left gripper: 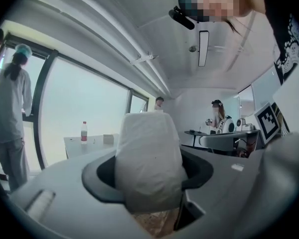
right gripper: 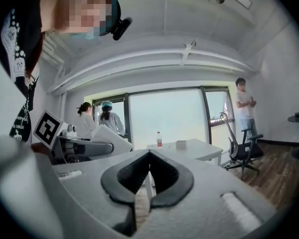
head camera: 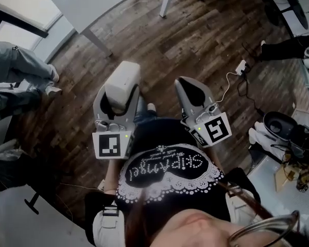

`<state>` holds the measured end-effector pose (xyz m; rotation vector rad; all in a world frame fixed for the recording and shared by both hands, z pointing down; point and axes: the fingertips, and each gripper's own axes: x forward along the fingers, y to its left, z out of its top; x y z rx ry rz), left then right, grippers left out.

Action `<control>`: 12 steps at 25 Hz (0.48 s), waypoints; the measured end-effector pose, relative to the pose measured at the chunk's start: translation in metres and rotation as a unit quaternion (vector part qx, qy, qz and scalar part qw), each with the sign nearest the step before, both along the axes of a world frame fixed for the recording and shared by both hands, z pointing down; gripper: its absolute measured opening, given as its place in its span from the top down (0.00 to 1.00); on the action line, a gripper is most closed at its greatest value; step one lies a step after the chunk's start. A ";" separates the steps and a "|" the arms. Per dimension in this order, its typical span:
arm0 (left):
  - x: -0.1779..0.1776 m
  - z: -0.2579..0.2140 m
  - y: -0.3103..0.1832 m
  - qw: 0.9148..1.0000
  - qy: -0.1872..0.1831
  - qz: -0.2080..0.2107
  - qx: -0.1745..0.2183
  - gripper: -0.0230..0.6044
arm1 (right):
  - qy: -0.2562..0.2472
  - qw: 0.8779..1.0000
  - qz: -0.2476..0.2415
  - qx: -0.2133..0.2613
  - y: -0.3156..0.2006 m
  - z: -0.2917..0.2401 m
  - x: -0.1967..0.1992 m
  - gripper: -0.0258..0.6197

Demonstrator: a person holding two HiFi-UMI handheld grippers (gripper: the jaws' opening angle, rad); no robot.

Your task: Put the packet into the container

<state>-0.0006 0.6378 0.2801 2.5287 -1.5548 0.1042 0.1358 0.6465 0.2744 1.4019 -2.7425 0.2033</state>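
Observation:
A white packet [head camera: 122, 83] stands up between the jaws of my left gripper [head camera: 120, 94], which is shut on it. In the left gripper view the packet [left gripper: 149, 158] fills the middle and hides the gap between the jaws of the left gripper [left gripper: 150, 176]. My right gripper [head camera: 189, 88] is held beside it, a little apart, shut and empty; its jaws meet in a thin line in the right gripper view [right gripper: 148, 157], where the packet [right gripper: 111, 139] shows at the left. Both grippers hang in front of the person's body over the wooden floor [head camera: 195, 40]. No container is in view.
A white table [head camera: 92, 4] stands ahead at the far left, carrying a bottle [right gripper: 159, 139] and a small box. An office chair [right gripper: 241, 151] and several standing people are by the window. Cables and equipment lie at the right [head camera: 286, 133].

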 end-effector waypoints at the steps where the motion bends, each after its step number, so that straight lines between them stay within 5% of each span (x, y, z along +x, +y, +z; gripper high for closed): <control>1: -0.009 -0.003 -0.008 1.000 0.002 -0.010 0.006 0.51 | -0.003 1.000 0.001 0.000 -0.008 0.000 -0.004 0.96; 6: -0.045 -0.022 -0.053 0.999 0.005 -0.046 0.014 0.51 | -0.007 1.000 0.009 0.005 -0.053 -0.012 -0.020 0.96; 12: -0.073 -0.039 -0.095 0.999 0.016 -0.041 0.015 0.51 | 0.009 0.999 0.043 0.025 -0.089 -0.030 -0.032 0.96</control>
